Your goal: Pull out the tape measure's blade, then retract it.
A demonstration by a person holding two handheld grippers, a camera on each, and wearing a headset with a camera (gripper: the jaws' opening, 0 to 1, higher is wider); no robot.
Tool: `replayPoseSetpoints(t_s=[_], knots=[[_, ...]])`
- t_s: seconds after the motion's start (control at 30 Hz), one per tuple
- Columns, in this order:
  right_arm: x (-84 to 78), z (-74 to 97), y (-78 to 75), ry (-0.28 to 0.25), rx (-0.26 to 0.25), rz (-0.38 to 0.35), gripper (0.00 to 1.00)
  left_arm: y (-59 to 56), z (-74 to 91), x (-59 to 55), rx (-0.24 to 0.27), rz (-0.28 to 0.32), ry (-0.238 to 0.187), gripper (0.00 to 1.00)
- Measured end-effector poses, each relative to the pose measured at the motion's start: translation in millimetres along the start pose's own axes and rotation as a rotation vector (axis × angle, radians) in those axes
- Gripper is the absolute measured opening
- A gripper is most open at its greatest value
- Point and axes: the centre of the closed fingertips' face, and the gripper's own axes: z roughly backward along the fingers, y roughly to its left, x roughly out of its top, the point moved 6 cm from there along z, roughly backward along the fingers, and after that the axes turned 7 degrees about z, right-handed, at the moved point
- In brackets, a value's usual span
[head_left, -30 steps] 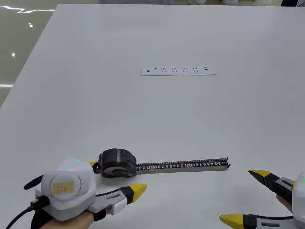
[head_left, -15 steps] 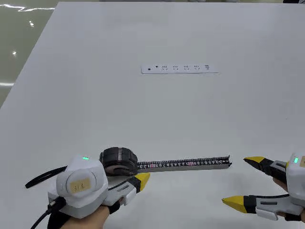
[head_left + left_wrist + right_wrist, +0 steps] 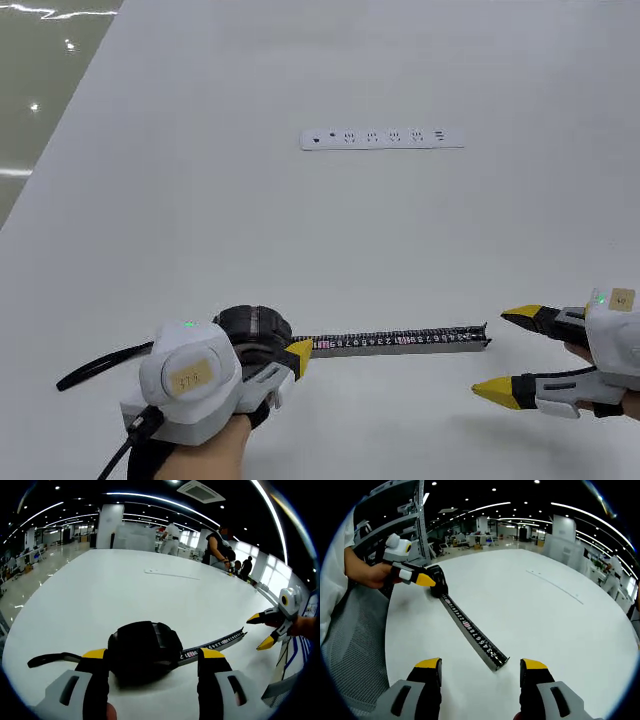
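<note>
The broad white desk looks smooth and matt with only a soft sheen, while the grey-green floor beside it is polished and mirrors the ceiling lights. The round black tape measure case seems to be matt, rubbery plastic with a ribbed grip, its dark numbered blade is thin and faintly glossy like coated metal, and its black wrist strap is dull. The left gripper and right gripper have smooth, slightly shiny white plastic shells and matt black jaws capped in yellow, and the flat white power strip is smooth plastic.

an open-plan lab hall: strip lights, metal racks, long white workbench.
</note>
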Motion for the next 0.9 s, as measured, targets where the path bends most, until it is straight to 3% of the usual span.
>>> replayPoseSetpoints(t_s=[0.07,0.5,0.9], knots=[[0.8,-1.4,-2.3,0.002,0.013,0.003,0.57,-0.1,-0.4,0.8,0.002,0.026,-0.008,0.69],[0.8,-15.3,-22.5,0.059,0.088,0.106,0.40,3.6,-9.2,1.0,0.078,0.031,-0.006,0.64],[-5.0,-27.5,-29.5,0.108,0.167,0.184,0.25,5.7,-10.7,1.1,0.094,0.034,-0.009,0.61]])
